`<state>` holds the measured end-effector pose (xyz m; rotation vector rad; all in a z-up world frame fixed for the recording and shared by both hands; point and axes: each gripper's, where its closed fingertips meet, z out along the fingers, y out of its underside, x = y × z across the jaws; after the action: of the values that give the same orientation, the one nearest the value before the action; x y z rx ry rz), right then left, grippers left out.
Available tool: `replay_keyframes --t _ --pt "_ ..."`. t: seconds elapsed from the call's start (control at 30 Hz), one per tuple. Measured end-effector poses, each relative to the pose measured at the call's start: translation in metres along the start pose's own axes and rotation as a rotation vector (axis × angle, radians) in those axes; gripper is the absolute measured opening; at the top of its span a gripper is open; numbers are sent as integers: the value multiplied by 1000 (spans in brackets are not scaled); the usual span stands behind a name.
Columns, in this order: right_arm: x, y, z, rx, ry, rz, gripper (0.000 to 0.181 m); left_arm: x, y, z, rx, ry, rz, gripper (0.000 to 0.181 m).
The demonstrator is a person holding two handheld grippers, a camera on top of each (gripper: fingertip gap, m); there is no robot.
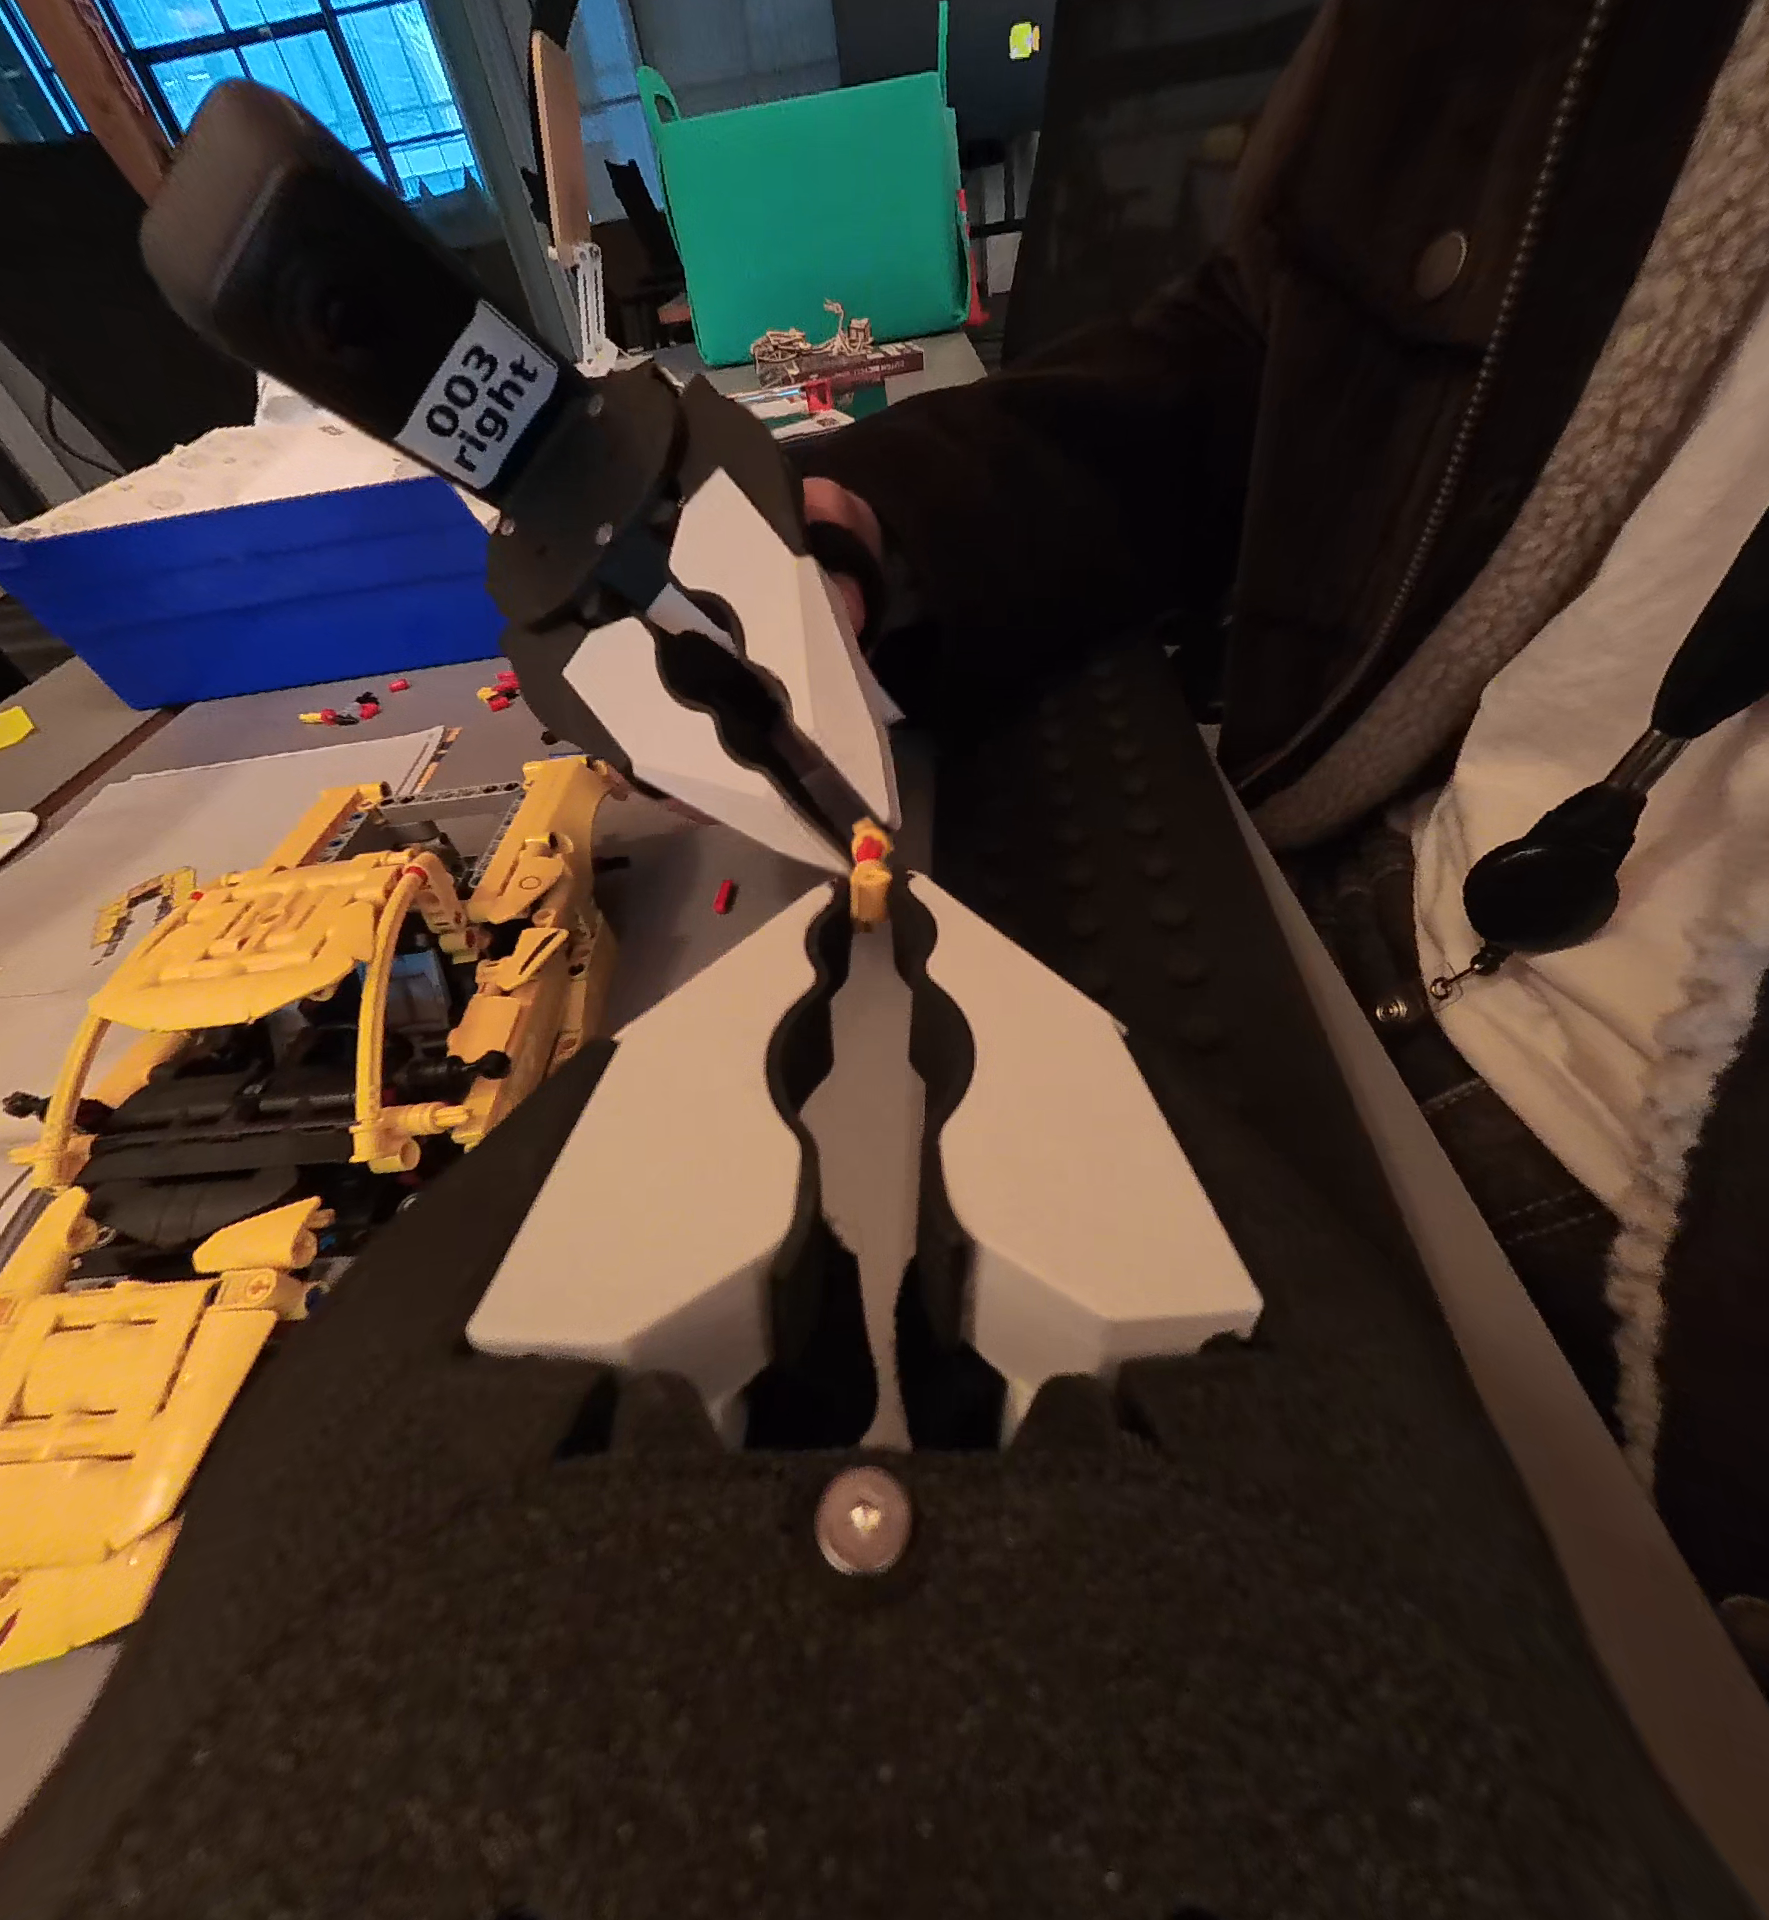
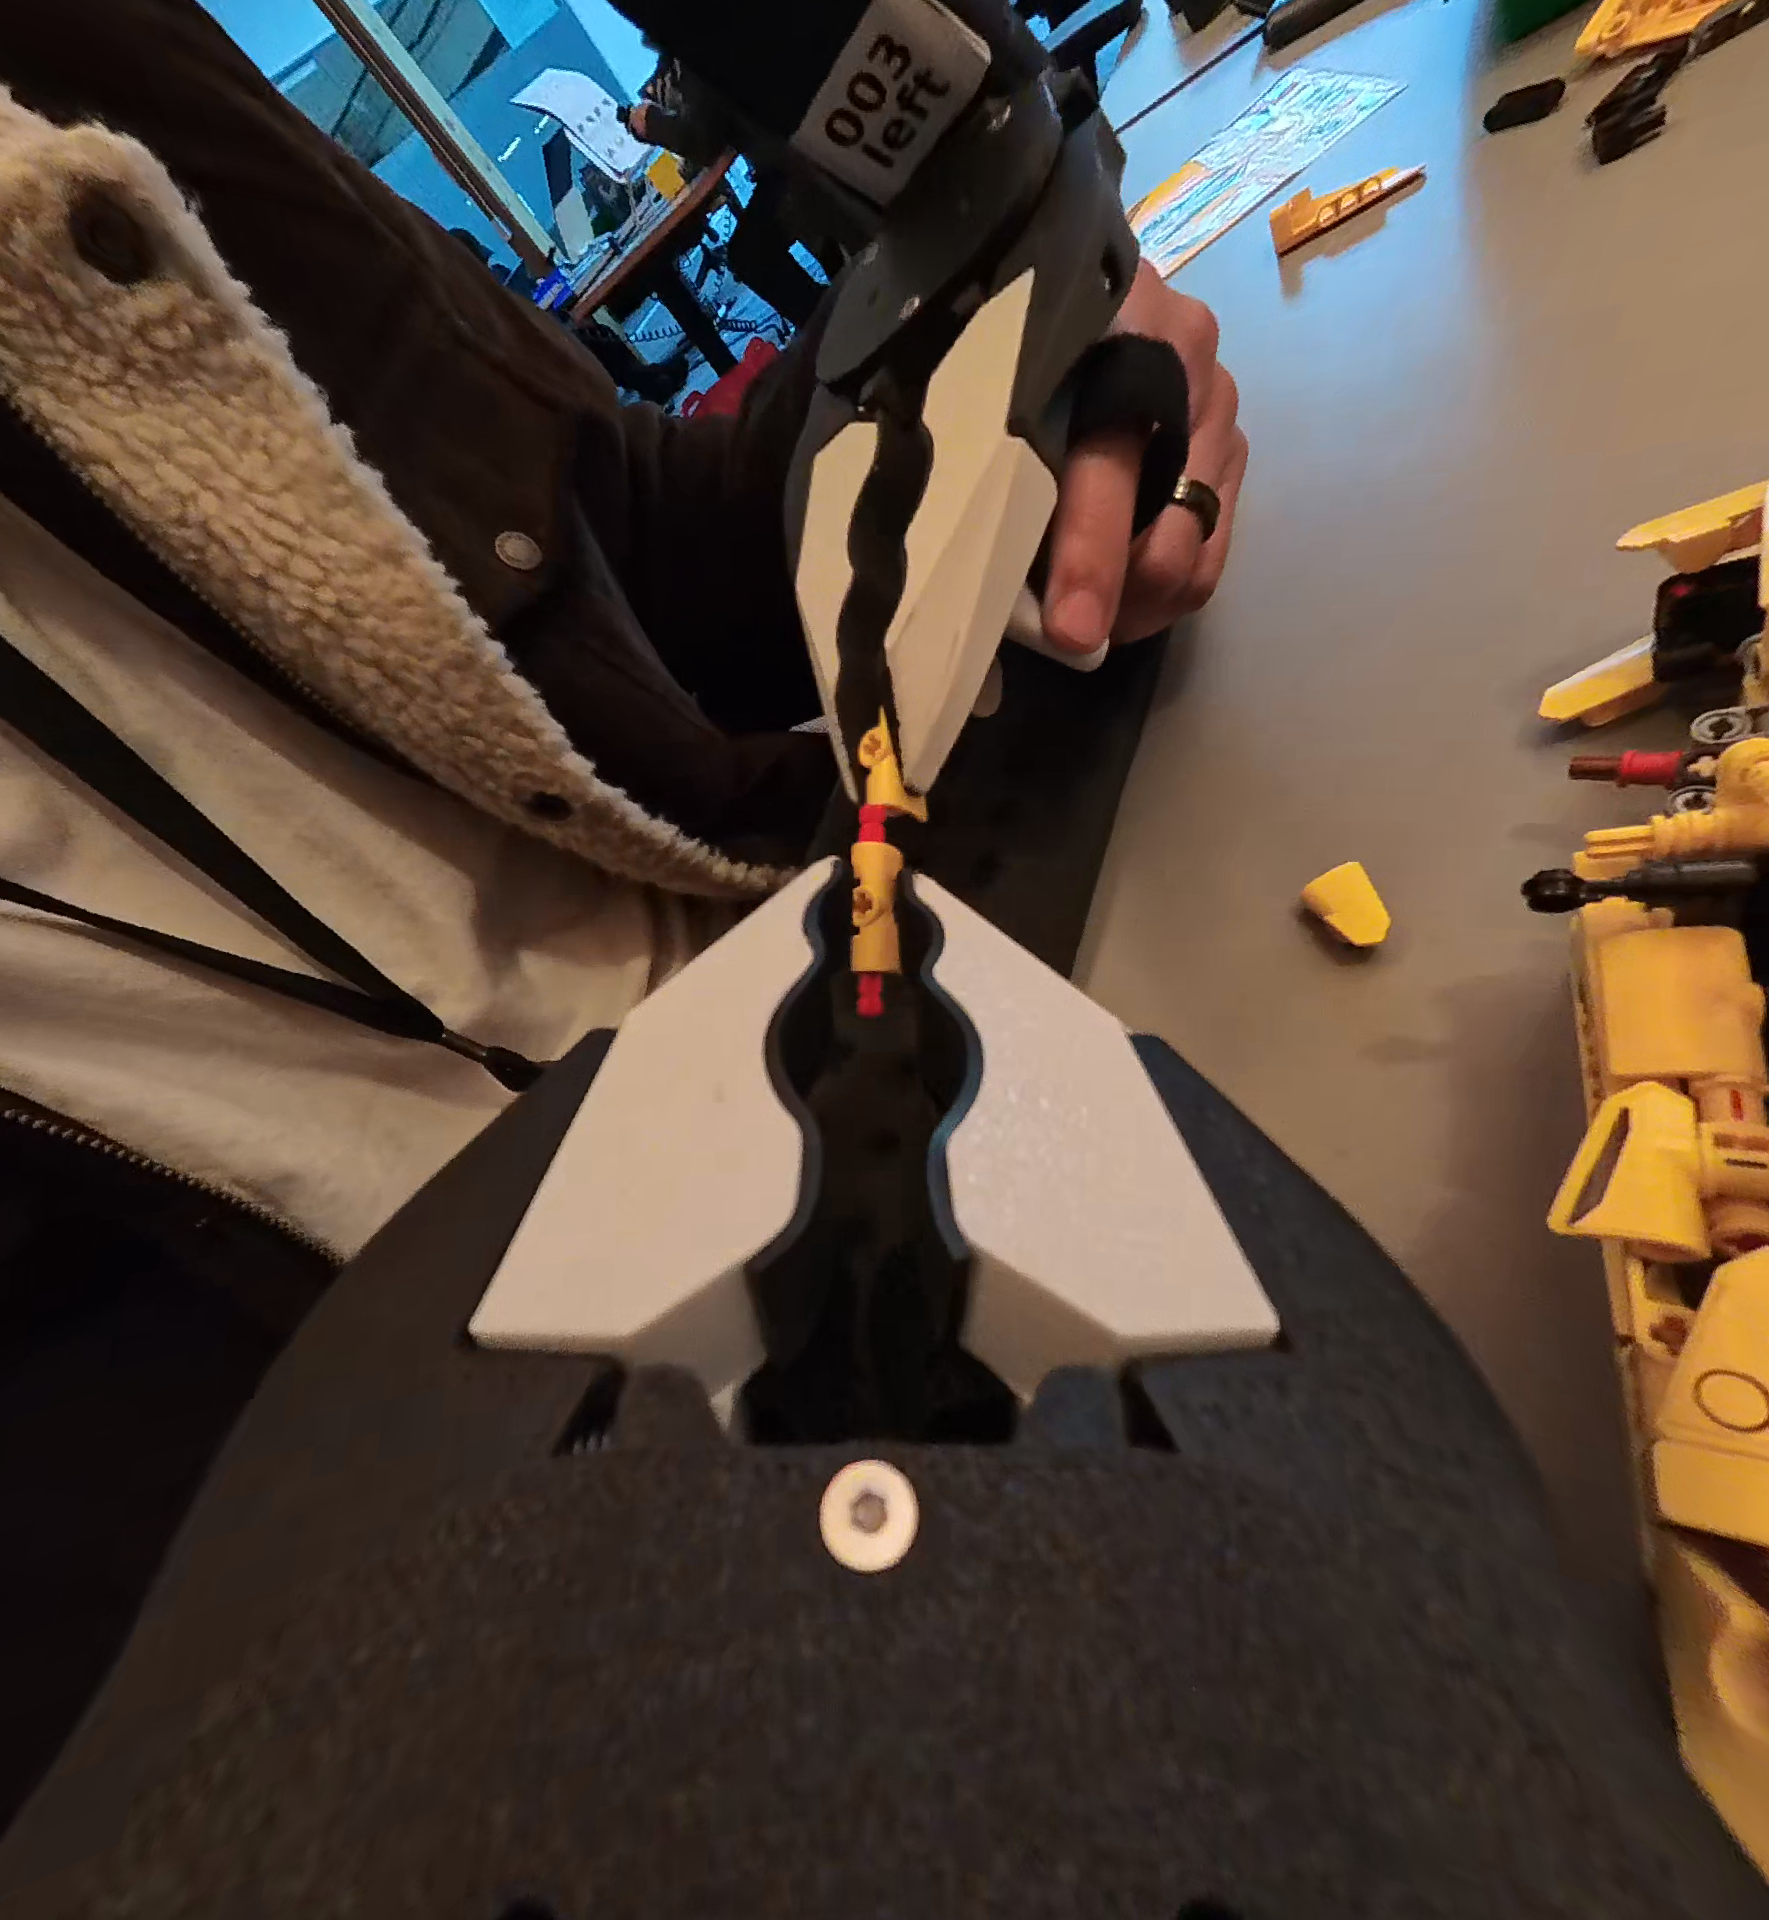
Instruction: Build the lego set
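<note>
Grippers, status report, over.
Left gripper shut on yellow connector. Right gripper shut on second yellow connector. Red axle joins them. Nothing in the way.

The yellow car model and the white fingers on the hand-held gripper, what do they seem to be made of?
The yellow car model looks like hard moulded plastic: smooth, slightly glossy panels with crisp pin holes. The white fingers of the right hand-held gripper look like matte rigid plastic, possibly printed, going by the faintly grainy, faceted faces. Their wavy inner lining looks like a darker, softer material, perhaps rubber; that is uncertain.
</note>
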<state>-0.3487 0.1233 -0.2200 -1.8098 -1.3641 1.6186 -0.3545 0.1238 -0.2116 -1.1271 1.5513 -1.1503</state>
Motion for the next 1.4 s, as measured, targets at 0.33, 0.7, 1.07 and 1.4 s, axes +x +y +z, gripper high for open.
replay_keyframes --t 0.33,0.7,1.07,1.4 --pt "2 5 -1 -30 29 -22 8 -2 2 2 -8 2 -17 7" --pt "3 7 3 -45 33 -23 8 1 2 3 -9 13 0 7" --pt "1 15 9 -103 37 -58 7 9 7 7 -37 75 -2 7" --pt "26 33 11 -192 219 -138 7 2 35 14 -206 52 -20 7"
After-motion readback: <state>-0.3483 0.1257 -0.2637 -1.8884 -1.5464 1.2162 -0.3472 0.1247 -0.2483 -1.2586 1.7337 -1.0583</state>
